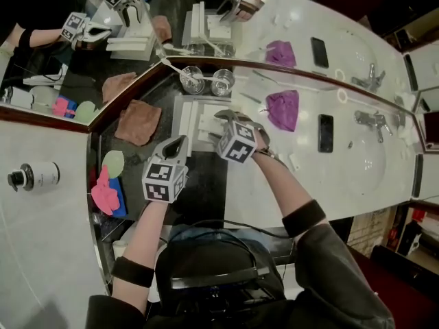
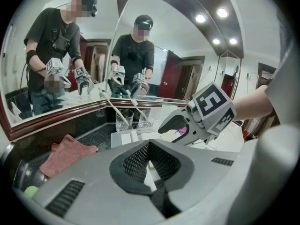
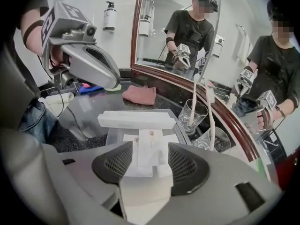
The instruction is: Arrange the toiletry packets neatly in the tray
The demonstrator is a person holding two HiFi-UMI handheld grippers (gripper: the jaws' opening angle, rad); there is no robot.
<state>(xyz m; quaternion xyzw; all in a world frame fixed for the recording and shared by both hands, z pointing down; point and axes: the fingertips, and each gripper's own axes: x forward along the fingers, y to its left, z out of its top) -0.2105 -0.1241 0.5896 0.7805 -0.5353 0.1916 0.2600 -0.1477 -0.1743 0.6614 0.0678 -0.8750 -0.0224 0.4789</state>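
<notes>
L forearm reaches straight out from the body. The left gripper is tilted shallow-down and hangs over the dark counter, just on the near side of the tray. Its fingers are fully closed, nothing btwn them.

R forearm comes in diagonally from the right. The right gripper is pitched steeper, over the tray's near-right part. Its fingers are spread wide w/ a white packet sitting btwn them. The packet's sides are right at the pads, no clear squeeze visible. The two grippers are near each other, not touching.

In the tray: flat packets side by side, and a long white box crosswise at the far rim.

Around:
- Brown cloth left of the tray, apart from it.
- Pink/blue/green bits further left.
- Pump bottle on the left wall.
- Two glasses just beyond the tray's far-right corner, each w/ a toothbrush. They're the closest thing in the R side's way.
- Purple cloth, phone and faucet off to the right, well apart.
- Mirror at the back.
</notes>
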